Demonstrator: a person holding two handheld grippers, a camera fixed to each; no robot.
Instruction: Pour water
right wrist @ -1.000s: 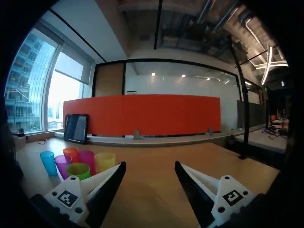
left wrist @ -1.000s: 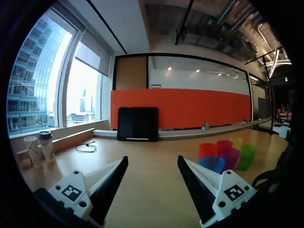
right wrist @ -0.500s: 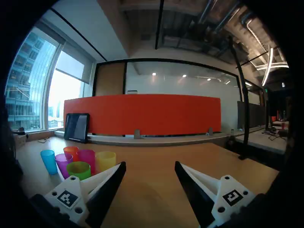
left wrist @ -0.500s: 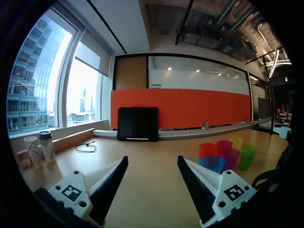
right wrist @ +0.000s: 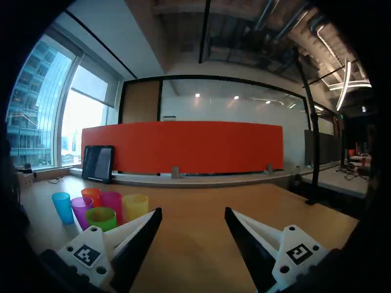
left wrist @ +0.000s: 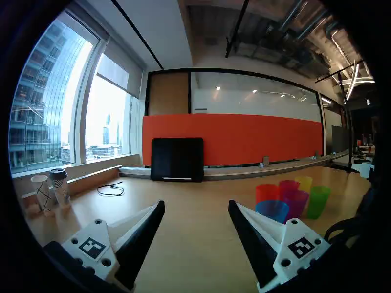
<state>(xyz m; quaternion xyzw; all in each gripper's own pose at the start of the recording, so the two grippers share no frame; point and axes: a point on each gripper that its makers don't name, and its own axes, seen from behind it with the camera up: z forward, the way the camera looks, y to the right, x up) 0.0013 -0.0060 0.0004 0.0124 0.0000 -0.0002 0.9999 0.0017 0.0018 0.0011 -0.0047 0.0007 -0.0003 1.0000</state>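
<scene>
Several coloured plastic cups stand in a tight cluster on the wooden table [left wrist: 195,229]. In the left gripper view the blue cup [left wrist: 272,211], orange cup [left wrist: 267,193], purple cup [left wrist: 296,201], yellow cup [left wrist: 304,182] and green cup [left wrist: 318,200] sit to the right of my left gripper [left wrist: 195,207], which is open and holds nothing. In the right gripper view the same cluster lies at the lower left: blue cup [right wrist: 62,207], green cup [right wrist: 101,218], yellow cup [right wrist: 135,206]. My right gripper [right wrist: 193,214] is open and bare, with its left finger beside the green cup.
A black tablet [left wrist: 177,159] leans against the orange partition [left wrist: 234,137] at the table's far edge. Two paper cups [left wrist: 58,187] stand on the window ledge at left, with a black cable [left wrist: 110,189] nearby. A black pole [right wrist: 313,146] rises at the right.
The right gripper view has shifted very slightly; the cups and both grippers stay as they were.
</scene>
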